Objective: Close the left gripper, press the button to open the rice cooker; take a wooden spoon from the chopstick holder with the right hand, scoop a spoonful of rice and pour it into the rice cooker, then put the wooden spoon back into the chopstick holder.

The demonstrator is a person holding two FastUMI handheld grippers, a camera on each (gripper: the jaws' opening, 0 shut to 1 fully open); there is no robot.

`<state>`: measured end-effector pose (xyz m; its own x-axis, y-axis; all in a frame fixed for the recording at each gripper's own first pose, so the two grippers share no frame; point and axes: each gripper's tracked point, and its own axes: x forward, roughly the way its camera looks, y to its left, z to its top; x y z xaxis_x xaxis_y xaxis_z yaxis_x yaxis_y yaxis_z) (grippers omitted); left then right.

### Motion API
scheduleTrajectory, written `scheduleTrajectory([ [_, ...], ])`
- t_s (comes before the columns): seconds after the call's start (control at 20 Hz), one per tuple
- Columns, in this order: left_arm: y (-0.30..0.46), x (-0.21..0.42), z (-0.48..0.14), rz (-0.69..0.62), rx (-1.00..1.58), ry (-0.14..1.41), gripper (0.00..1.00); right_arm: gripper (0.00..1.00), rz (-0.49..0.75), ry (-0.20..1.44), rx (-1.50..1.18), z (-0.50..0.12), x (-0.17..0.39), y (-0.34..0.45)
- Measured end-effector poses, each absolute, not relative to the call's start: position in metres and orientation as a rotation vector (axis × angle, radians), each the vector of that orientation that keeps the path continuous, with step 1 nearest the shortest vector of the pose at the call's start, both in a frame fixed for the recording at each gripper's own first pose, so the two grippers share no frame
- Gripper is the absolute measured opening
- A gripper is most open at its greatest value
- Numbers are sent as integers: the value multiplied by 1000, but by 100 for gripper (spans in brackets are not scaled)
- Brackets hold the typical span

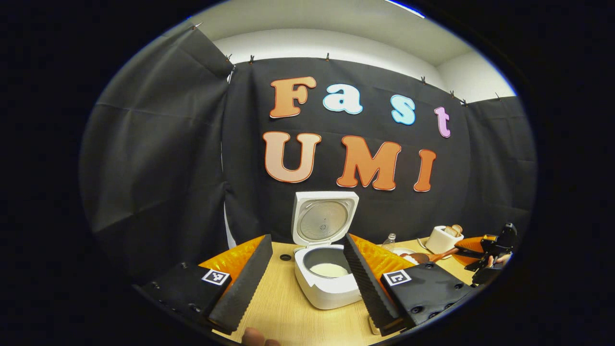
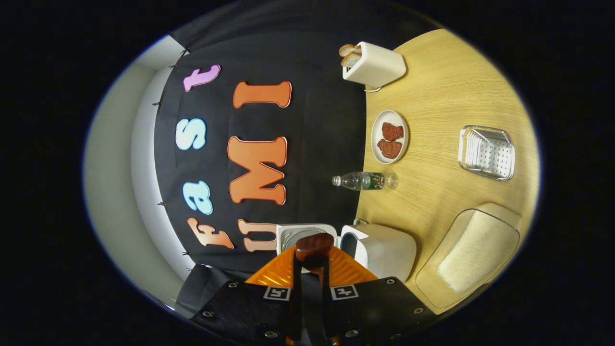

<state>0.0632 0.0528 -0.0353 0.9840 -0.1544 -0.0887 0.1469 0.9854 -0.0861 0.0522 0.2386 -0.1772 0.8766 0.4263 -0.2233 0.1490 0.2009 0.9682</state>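
The white rice cooker stands on the wooden table with its lid up and rice in the pot. My left gripper is open, its fingers spread either side of the cooker and short of it. Far right, my right gripper holds the wooden spoon, whose bowl is right of the cooker near a plate. In the right gripper view, rolled on its side, my right gripper is shut on the spoon handle. The spoon's bowl shows in front of the cooker and its lid.
A clear tub of rice lies near the cooker. A perforated metal holder, a plastic bottle, a plate with two brown pieces and a white toaster with bread stand on the table. A fingertip shows at the bottom.
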Motion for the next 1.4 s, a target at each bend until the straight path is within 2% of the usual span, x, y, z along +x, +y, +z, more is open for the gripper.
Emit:
scheduleTrajectory([
  [0.65, 68, 99, -57, -166, -70, 145, 100, 16, 205, 552, 1195, -196, 155, 350],
  [1.4, 102, 106, -66, -109, -91, 146, 100, 16, 213, 502, 842, -188, 187, 393],
])
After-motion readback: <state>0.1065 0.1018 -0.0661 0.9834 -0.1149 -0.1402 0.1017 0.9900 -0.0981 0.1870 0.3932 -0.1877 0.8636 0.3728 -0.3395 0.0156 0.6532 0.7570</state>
